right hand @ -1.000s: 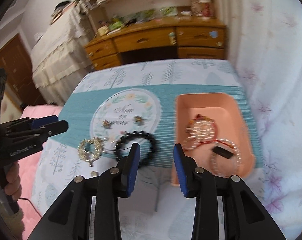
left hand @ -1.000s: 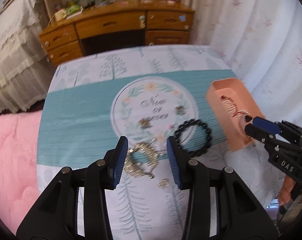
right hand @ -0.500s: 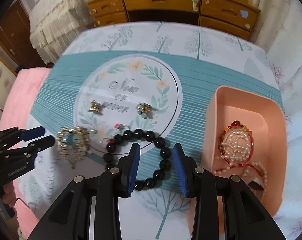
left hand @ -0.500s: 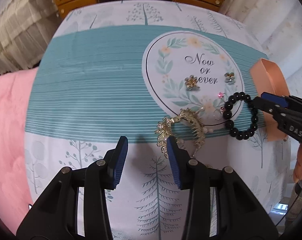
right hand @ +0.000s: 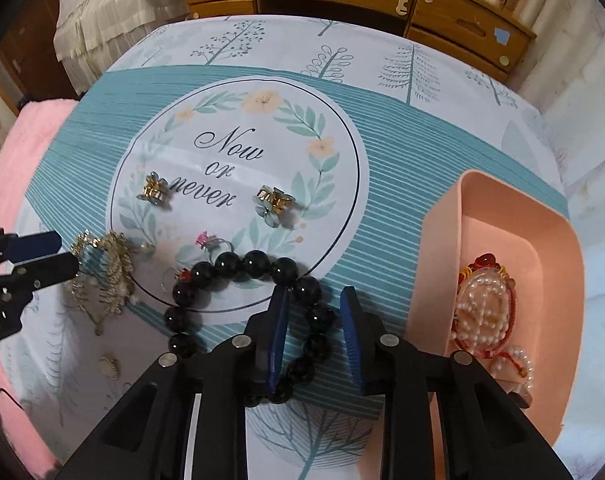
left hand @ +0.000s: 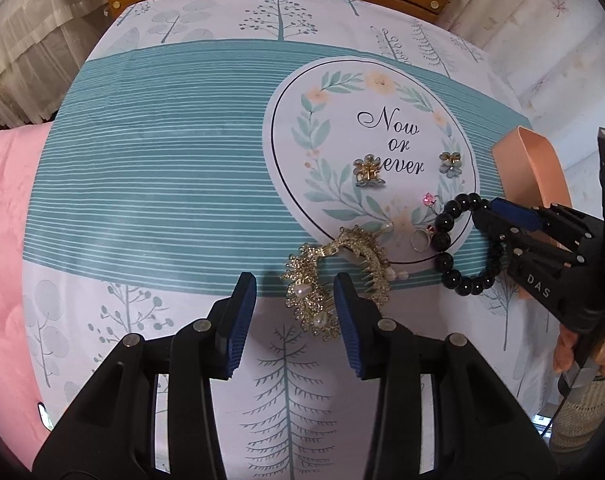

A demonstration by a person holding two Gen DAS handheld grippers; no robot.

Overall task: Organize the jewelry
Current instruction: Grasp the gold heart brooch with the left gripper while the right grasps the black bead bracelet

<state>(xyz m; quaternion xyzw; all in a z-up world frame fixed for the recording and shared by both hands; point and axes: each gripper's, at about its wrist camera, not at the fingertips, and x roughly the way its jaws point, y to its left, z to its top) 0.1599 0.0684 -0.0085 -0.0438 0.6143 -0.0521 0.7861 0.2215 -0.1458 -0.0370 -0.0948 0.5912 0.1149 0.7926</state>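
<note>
Both grippers have dropped close to the counter [left hand: 150, 184] over the last second, each straddling its own piece.

Left gripper [left hand: 295, 312] fingers are spread around the gold hair comb [left hand: 334, 276]; right gripper [right hand: 313, 332] fingers are spread over the black bead bracelet [right hand: 250, 264] at its 4 o'clock arc. The pink tray [right hand: 502, 208], at 3 o'clock, holds pearl strands. Risk, as I judge it: round beads could roll out of a pinch, or comb teeth could snag the cloth.
</note>
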